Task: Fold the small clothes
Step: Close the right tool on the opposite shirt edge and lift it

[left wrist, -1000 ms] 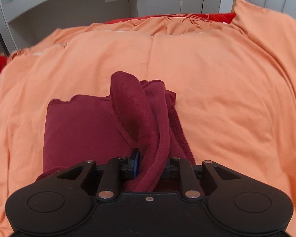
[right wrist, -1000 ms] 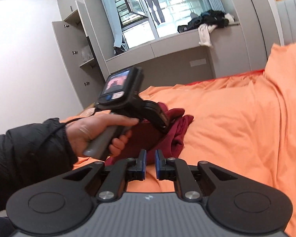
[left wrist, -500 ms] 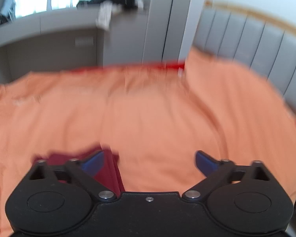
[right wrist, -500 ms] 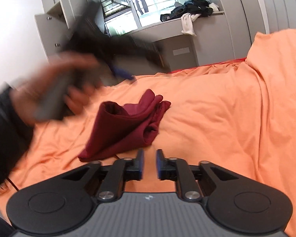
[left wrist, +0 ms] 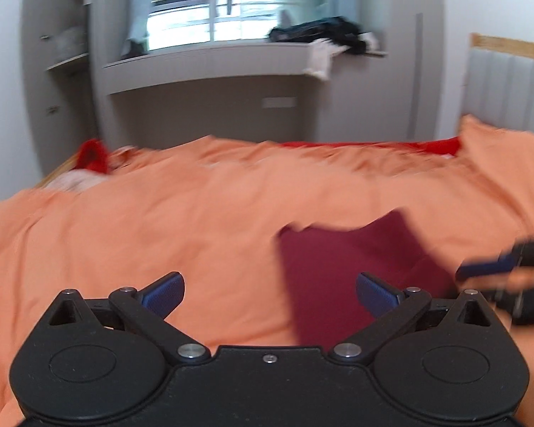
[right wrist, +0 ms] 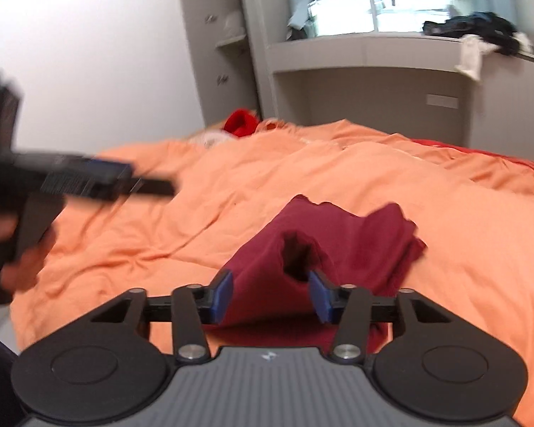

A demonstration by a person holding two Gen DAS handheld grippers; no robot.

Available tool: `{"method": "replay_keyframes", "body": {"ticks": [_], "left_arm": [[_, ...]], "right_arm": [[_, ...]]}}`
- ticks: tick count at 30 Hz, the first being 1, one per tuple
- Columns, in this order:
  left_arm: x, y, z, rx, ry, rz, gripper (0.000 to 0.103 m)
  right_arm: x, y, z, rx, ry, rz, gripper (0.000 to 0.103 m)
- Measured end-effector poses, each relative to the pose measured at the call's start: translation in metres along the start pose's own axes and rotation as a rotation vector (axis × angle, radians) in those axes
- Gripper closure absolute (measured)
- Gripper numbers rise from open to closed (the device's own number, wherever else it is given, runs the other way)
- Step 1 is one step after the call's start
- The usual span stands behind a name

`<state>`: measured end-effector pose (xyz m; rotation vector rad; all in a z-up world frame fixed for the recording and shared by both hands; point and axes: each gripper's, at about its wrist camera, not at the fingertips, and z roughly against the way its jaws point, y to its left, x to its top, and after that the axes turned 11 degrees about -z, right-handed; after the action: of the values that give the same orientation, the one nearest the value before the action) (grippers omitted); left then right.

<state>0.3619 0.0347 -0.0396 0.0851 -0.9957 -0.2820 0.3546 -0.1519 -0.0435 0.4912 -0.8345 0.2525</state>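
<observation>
Currently left gripper [left wrist: 270, 293] gapes empty, right gripper [right wrist: 270, 293] half-open astride loosely bunched maroon garment [right wrist: 341, 245]: closing here risks dragging the folds apart

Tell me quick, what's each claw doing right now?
Left gripper: open wide, holding nothing.
Right gripper: open, maroon garment between its fingers, not pinched.

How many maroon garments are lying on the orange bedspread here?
1. The maroon garment lies crumpled mid-bed on the orange bedspread, just ahead of the right gripper. A bright red item sits at the far edge; more may be hidden under the covers.
</observation>
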Motion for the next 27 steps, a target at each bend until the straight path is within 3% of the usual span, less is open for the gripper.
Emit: {"method": "replay_keyframes", "body": {"ticks": [3, 6, 10, 12, 17, 21, 23, 24, 25, 27], "left_arm": [[-0.019, 0.013, -0.004, 0.027, 0.009, 0.011, 0.001], [-0.026, 0.008, -0.004, 0.022, -0.01, -0.029, 0.001], [-0.029, -0.004, 0.002, -0.012, -0.011, -0.052, 0.0], [-0.029, -0.006, 0.001, -0.04, -0.021, -0.031, 0.0], [-0.035, -0.011, -0.008, -0.07, 0.001, -0.024, 0.001], [-0.039, -0.01, -0.006, -0.069, 0.0, -0.05, 0.001], [-0.039, -0.009, -0.005, -0.071, -0.002, -0.05, 0.001], [-0.039, -0.008, -0.006, -0.074, 0.0, -0.047, 0.001], [-0.039, -0.008, -0.007, -0.077, 0.004, -0.042, 0.001], [-0.038, -0.008, -0.008, -0.085, 0.007, -0.028, 0.001]], "right_arm": [[0.012, -0.006, -0.032, 0.021, 0.123, -0.061, 0.064], [0.015, -0.018, -0.041, 0.081, 0.146, -0.154, 0.095], [0.006, -0.013, 0.008, 0.084, 0.003, -0.134, 0.096], [-0.014, -0.017, 0.022, 0.084, -0.027, -0.164, 0.096], [-0.073, -0.032, -0.007, -0.019, 0.088, -0.173, 0.095], [-0.076, -0.05, 0.014, 0.032, 0.062, -0.277, 0.082], [-0.057, -0.061, 0.029, 0.031, 0.008, -0.306, 0.058], [-0.043, -0.069, 0.031, 0.019, -0.011, -0.315, 0.037], [-0.027, -0.076, 0.028, 0.005, -0.021, -0.32, 0.028], [0.006, -0.091, 0.008, -0.031, -0.043, -0.325, 0.029]]}}
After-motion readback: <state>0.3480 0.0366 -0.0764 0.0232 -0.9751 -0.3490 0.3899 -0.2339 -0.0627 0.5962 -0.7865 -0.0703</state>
